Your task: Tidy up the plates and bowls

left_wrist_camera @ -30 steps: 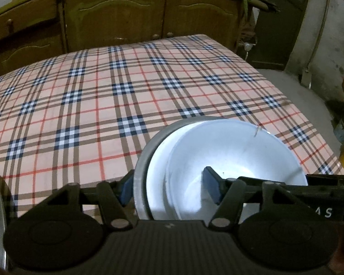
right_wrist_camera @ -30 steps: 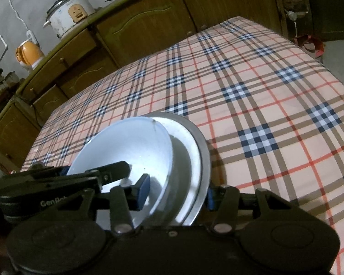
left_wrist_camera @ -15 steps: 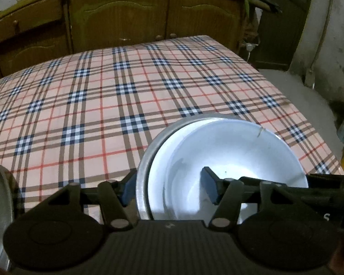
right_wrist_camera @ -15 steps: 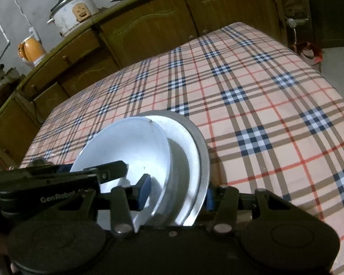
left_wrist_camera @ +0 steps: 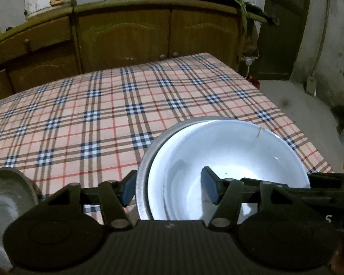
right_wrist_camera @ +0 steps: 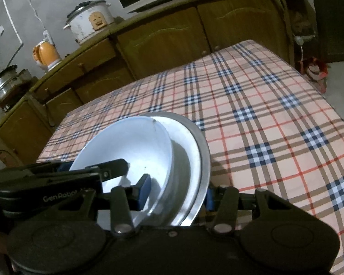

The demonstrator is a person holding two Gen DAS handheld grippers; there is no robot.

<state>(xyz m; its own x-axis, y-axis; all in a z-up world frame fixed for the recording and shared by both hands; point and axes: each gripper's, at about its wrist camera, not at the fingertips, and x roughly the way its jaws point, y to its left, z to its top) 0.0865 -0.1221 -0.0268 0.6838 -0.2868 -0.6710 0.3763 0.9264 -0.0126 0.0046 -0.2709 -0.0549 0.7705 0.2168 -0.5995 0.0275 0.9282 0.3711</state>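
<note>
Legible lettering noted in two places only. On the black body of the left gripper (right_wrist_camera: 103, 171), seen at the left edge of the right wrist view: white print "GenRobot", trailing characters cut off behind a linkage. On the black body of the right gripper (left_wrist_camera: 328, 218), at the right edge of the left wrist view: a single white "S". Rice cooker (right_wrist_camera: 89, 21) panel markings too small to read.
</note>
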